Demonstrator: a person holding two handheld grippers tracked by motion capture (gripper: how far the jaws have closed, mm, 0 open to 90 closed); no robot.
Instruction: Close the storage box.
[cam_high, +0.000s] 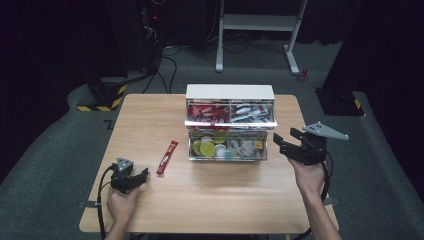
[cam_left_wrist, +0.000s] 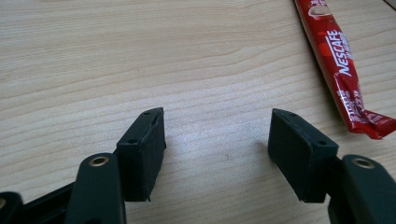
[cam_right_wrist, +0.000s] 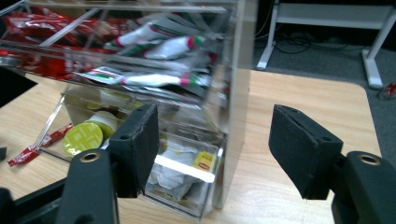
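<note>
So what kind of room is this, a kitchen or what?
Probably a lab or test room, not a kitchen. A lone wooden table stands on grey carpet with black curtains around it, cables trail over the floor, and a clear drawer box of coffee sachets sits on it like a practice setup.

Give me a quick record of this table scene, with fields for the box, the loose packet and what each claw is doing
box: clear two-drawer organizer at table's far middle, both drawers pulled out
upper drawer: red and white stick packets
lower drawer: round pods and tea bags
loose packet: red coffee stick flat on table, left of box
left claw: open, empty, low over table
right claw: open, empty, at box's right corner
</note>
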